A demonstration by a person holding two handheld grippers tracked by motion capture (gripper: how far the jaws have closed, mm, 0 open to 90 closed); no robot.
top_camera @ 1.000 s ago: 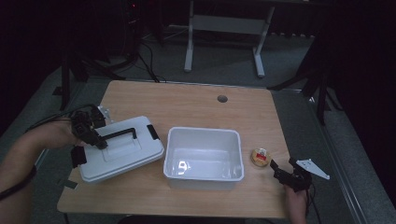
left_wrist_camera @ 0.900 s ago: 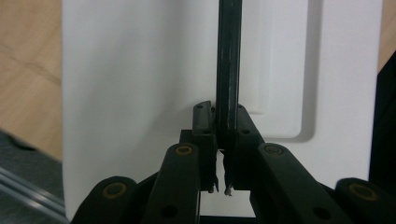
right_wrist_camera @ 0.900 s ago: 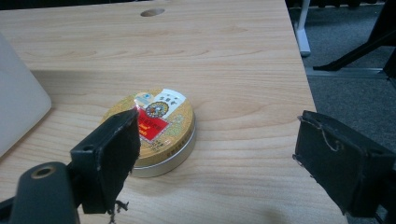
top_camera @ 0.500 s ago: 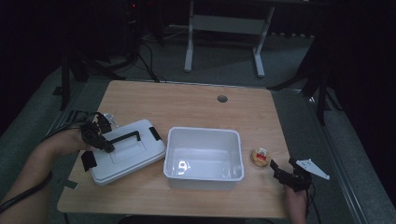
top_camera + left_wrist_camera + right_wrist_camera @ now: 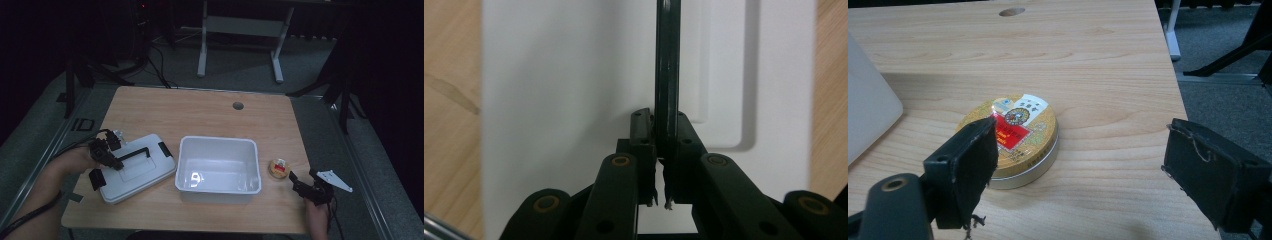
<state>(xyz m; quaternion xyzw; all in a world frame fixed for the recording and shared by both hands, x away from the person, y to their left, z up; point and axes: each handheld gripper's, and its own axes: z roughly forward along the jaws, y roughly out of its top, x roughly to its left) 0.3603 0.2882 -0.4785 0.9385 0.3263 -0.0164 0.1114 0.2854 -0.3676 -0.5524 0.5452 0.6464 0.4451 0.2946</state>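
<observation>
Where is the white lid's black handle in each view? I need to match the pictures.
High view: black handle lies on the white lid, lower left, clamped at its end by the left gripper.
Left gripper view: it runs up the centre, pinched between the jaws.
Right gripper view: not in it.
Shared landmark: the wooden table.

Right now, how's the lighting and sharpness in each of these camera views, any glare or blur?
High view: dim, surroundings nearly black, a glare patch inside the white bin. Left gripper view: bright, the white lid looks washed out, the black handle and left tool are soft. Right gripper view: evenly lit, the round tin sharp with a small highlight, right tool slightly blurred.
</observation>
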